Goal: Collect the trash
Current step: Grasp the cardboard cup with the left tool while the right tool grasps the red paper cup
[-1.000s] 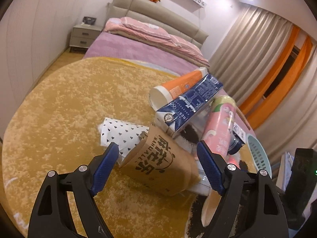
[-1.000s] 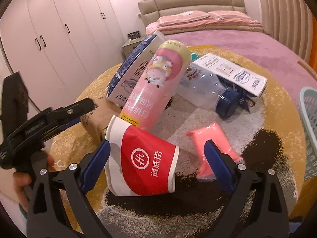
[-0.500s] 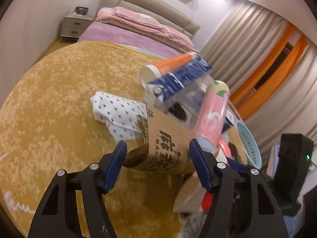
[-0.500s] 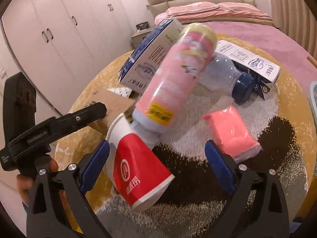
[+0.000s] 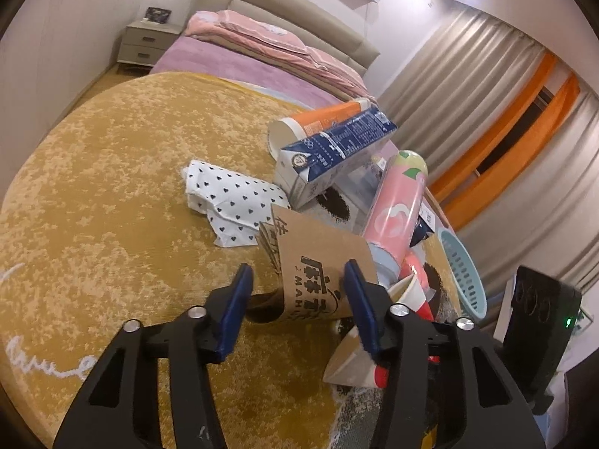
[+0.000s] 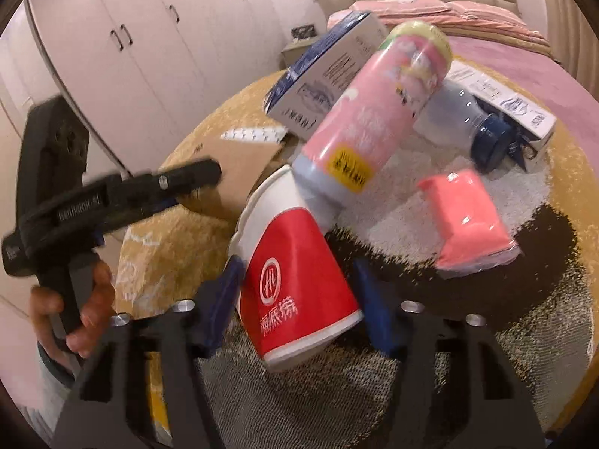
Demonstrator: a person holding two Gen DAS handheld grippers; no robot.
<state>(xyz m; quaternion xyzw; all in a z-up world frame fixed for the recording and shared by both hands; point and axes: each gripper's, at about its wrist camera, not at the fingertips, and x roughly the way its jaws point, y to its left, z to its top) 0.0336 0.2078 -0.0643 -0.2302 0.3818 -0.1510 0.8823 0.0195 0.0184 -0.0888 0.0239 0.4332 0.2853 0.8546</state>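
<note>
Both pairs of jaws have just been closing, each around a piece of trash that a second ago lay loose between wide-spread fingers. From the left wrist, the left gripper (image 5: 295,292) has its blue pads against the sides of a brown kraft-paper cup sleeve printed with black characters (image 5: 318,265), which now stands tilted between them above the round mustard-yellow rug (image 5: 112,187); I read this as a grip. Just behind the sleeve lies a crumpled white wrapper with small black hearts (image 5: 232,198), and beyond it a navy-and-white milk carton (image 5: 329,149) leans on an orange-and-white paper cup (image 5: 318,123). A tall pink cylindrical can (image 5: 397,205) slants up at the right, with a pale teal plastic basket (image 5: 462,273) near the rug's edge. From the right wrist, the right gripper (image 6: 295,299) is clamped on a red-and-white paper cup with white characters (image 6: 292,292), lifted at a slant with its mouth towards the pink can, whose lower end sits in that mouth. A pink plastic-wrapped packet (image 6: 468,217) lies on the white and black part of the rug, apart from the cup, and a clear bottle with a dark blue cap (image 6: 471,123) lies beside a white box (image 6: 501,101). At the left a hand (image 6: 75,310) holds the other gripper's black handle.
</note>
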